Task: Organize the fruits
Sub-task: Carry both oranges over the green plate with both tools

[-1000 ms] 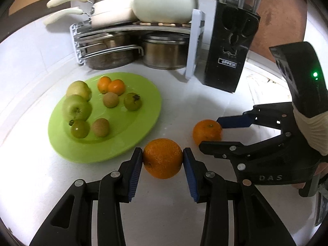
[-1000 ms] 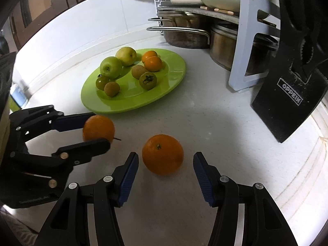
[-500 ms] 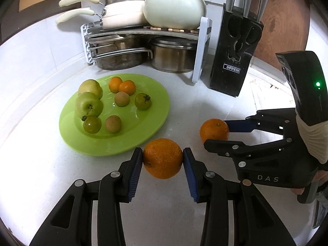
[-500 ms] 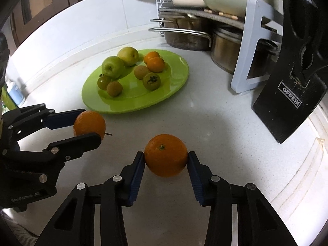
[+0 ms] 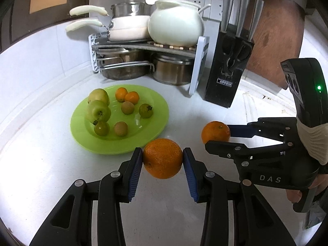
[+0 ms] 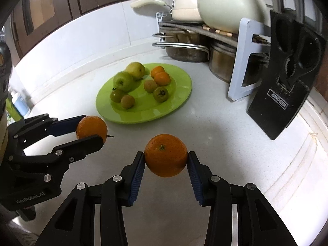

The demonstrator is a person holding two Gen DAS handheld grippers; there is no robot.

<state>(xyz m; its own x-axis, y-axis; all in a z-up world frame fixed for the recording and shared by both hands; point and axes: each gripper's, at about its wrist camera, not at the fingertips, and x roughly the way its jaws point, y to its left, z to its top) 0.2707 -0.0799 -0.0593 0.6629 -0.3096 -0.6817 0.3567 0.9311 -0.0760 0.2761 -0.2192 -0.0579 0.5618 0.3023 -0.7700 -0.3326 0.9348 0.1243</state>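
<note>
Closest to the camera in the left wrist view, the left gripper (image 5: 162, 160) is clamped on an orange (image 5: 162, 158), blue pads pressed on both sides. Looks lifted off the white counter (image 5: 41, 174), though I can't say for sure. Same deal in the right wrist view: the right gripper (image 6: 166, 162) is squeezing a second orange (image 6: 166, 155) at bottom center, stem facing up. So both hands are full, one orange each, and the two grippers sit fairly near each other, side by side.

Progress-wise I'd call it mostly done. The green plate (image 5: 151, 133), middle left of the left view, already has two green apples (image 5: 98, 110), two little tangerines (image 5: 127, 96), a couple of brownish round fruits and two small dark green ones on it. These two oranges look like the last loose fruit, and I can't spot any other stray fruit on the counter. What's left is just carrying them over and setting them down. The near and right part of the plate is bare, so there's room without bumping the pile.

Further back, upper middle of the frame: a rack (image 5: 143, 47) with steel pots under it and a white pot and white teapot-looking thing on top. A black knife block (image 5: 225, 78) stands to the right of that. Neither is between the grippers and the plate, so the path looks open. The only real hassle I'd guess at is the two grippers crowding each other if both go in together.
</note>
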